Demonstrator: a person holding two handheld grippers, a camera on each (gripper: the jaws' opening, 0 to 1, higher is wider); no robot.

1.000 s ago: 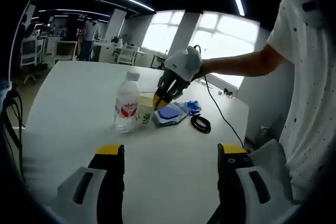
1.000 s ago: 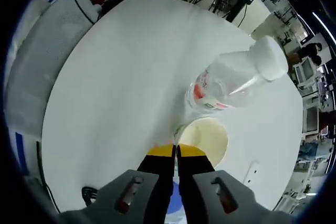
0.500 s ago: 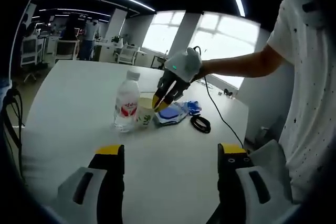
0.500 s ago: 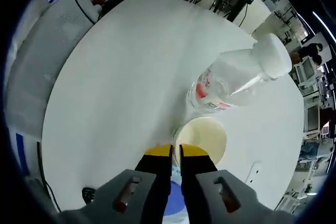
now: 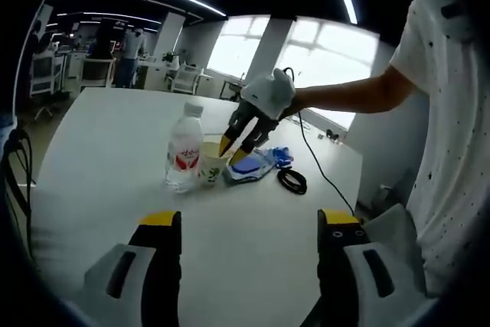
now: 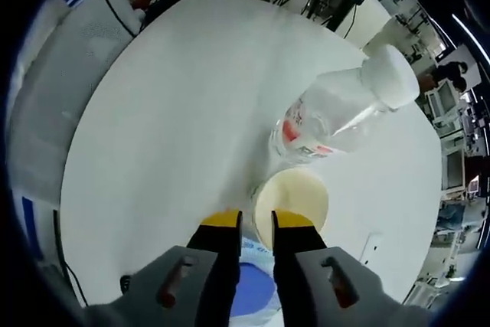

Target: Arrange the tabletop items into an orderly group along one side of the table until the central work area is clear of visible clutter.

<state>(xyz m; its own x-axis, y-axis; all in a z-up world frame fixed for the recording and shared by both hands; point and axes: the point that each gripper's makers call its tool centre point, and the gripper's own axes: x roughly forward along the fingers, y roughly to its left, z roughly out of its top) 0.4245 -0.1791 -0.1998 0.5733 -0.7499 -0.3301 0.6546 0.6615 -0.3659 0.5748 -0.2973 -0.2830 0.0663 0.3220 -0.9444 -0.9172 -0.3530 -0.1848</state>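
White worktop (image 5: 107,151) carries, from left to right, a water bottle (image 5: 184,151), a paper cup (image 5: 211,160), a blue pouch (image 5: 246,166) and a coiled cable (image 5: 292,181). Left claw (image 5: 249,223) hangs wide open, empty. Right claw (image 6: 254,220), slightly parted, holds nothing at the cup's rim; a bump might topple cup or bottle. Right gripper view alone shows the cup's pale inside (image 6: 292,198).

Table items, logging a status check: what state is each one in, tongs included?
Water bottle: upright, capped.
Paper cup: upright, open-topped, beside the bottle.
Black cable: coiled on the table.
Left tongs: open, holding nothing.
Right tongs: slightly open at the cup's rim.
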